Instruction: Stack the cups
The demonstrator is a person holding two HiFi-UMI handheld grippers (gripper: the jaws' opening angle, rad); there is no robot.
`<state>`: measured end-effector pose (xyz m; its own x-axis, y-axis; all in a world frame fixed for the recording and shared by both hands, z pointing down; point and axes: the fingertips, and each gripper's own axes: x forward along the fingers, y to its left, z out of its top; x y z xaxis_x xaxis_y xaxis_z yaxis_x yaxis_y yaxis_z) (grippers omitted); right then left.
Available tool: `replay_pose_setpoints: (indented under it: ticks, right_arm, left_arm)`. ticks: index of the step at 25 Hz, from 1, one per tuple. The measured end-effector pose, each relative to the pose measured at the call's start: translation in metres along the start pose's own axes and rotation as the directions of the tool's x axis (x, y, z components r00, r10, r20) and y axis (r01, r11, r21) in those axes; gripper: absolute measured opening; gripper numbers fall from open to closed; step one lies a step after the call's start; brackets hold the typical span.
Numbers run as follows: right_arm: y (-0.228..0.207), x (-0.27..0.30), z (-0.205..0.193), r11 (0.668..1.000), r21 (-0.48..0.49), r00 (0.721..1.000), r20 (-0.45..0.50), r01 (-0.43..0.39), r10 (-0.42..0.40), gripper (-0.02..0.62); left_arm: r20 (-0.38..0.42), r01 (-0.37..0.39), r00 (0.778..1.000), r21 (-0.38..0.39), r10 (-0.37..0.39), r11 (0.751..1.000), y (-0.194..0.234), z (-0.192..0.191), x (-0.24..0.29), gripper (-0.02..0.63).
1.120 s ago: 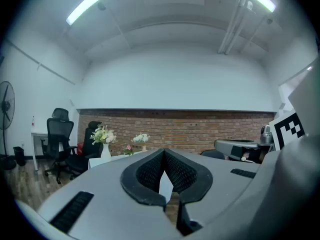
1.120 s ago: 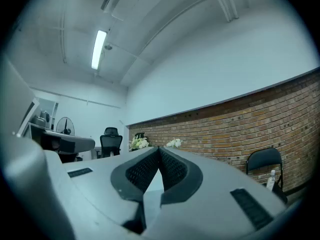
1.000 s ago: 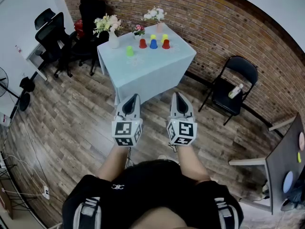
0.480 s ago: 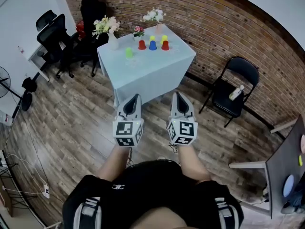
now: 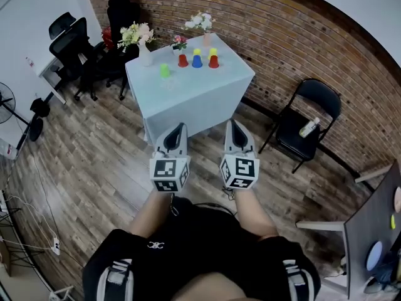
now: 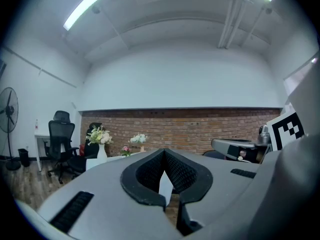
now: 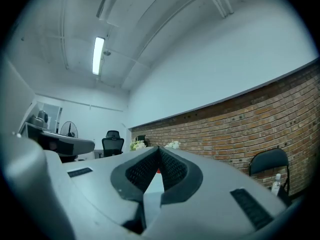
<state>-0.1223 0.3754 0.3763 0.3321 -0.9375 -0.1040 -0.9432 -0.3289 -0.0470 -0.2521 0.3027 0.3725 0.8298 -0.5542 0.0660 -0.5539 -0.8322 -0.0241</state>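
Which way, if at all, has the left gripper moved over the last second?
Yes, slightly: the left gripper has come closer to the table, whose cloth edge now sits nearer its tip in the head view.

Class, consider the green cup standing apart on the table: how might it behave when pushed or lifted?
The green cup looks small and plastic, so it is probably light and stiff. Standing on the pale tablecloth, it might tip rather than slide if pushed high.

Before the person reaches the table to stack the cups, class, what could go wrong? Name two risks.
The white vase stands close to the green cup; a reach there might tip it.
The red cup, blue cup and other red cup stand in a tight row; lifting one may knock a neighbour.
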Motion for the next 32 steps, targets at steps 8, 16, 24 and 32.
replay_pose_setpoints:
  ticks: [8,16,24,32]
  right_arm:
    - [-0.012,0.019,-0.004,1.000,0.013,1.000,0.021,-0.014,0.014,0.001]
    - [-0.031,0.069,-0.011,1.000,-0.017,0.999,0.043,-0.015,0.016,0.000]
    - [-0.064,0.171,-0.031,0.999,-0.028,1.000,0.024,-0.017,0.018,0.001]
    - [-0.085,0.312,-0.041,0.999,-0.034,1.000,0.006,-0.028,0.029,0.001]
  left_arm:
    - [0.016,-0.006,1.000,0.024,0.006,1.000,-0.003,0.001,0.021,0.002]
    - [0.053,0.006,0.999,0.025,-0.008,1.000,0.010,0.000,0.076,0.003]
    - [0.036,0.019,0.999,0.006,-0.019,1.000,0.043,-0.008,0.181,0.002]
    - [0.012,0.010,1.000,-0.017,-0.009,1.000,0.112,0.000,0.303,0.002]
